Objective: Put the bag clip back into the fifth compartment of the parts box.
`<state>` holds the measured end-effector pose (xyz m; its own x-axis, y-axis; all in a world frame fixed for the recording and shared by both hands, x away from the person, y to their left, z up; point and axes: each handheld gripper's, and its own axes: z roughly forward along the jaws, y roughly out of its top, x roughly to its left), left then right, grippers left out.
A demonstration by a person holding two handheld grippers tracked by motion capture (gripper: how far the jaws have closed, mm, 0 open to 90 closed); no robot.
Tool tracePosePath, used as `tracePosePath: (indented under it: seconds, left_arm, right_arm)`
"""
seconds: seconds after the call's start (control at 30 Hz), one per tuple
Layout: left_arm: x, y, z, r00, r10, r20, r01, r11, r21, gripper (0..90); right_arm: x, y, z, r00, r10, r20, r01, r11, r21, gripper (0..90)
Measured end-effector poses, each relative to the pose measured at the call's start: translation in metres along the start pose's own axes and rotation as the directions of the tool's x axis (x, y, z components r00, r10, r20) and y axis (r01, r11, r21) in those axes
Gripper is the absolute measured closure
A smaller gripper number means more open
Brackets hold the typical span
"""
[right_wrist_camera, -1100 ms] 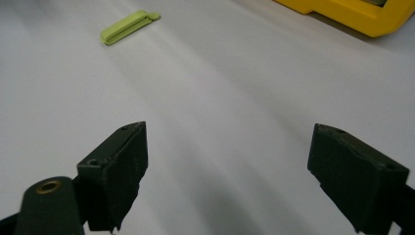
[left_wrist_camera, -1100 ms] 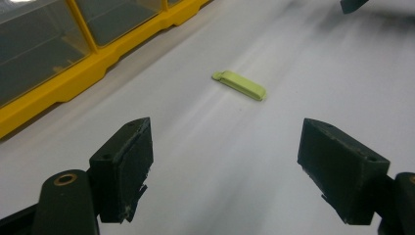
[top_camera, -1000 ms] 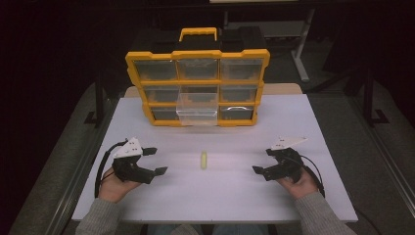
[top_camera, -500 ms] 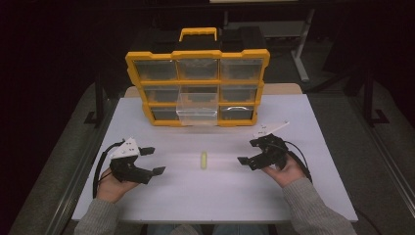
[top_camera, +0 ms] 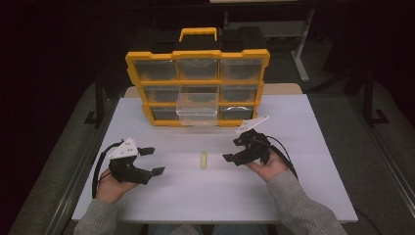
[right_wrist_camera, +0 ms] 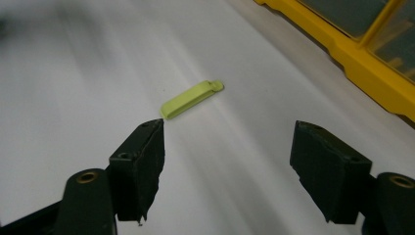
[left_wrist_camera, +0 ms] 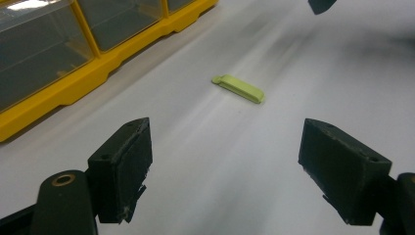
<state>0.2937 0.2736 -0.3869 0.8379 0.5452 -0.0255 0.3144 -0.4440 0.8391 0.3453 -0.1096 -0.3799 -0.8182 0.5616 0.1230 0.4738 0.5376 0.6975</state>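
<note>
Green clip lies flat mid-table between my claws; right claw closing in, jaws just narrowing with nothing between them yet, left open; best straddle its narrow sides squarely

I note grey knitted sleeves on both forearms. Each hand-held gripper is black: the left hand-held gripper carries a pale three-cornered plate and a looping black cable; the right hand-held gripper has the same plate and cable. Up close, I see blocky black pads with small screw recesses and a brass-ringed pivot hole.
</note>
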Motion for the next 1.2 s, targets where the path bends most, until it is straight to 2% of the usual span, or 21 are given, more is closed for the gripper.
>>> tracePosePath:
  seconds: [0.33, 0.5, 0.83, 1.2]
  left_arm:
    - [0.0, 0.0, -0.002, 1.0, -0.002, -0.002, 0.002, 1.0, -0.005, 20.3]
    - [0.0, 0.0, -0.003, 1.0, -0.002, -0.003, 0.002, 1.0, -0.007, 20.5]
    - [0.0, 0.0, -0.003, 1.0, -0.002, -0.003, 0.002, 0.9997, -0.024, 20.7]
    - [0.001, 0.0, -0.003, 1.0, 0.001, -0.001, -0.001, 0.9995, -0.031, 21.0]
  right_arm:
    - [0.006, 0.014, 0.023, 0.9994, -0.013, -0.033, 0.014, 0.999, 0.045, 29.3]
    - [0.008, 0.018, 0.033, 0.9987, -0.006, -0.05, 0.009, 0.998, 0.064, 25.5]
    - [0.011, 0.023, 0.055, 0.995, 0.019, -0.098, -0.011, 0.996, 0.089, 26.8]
    - [0.015, 0.025, 0.081, 0.995, -0.003, -0.1, 0.018, 0.989, 0.146, 26.7]
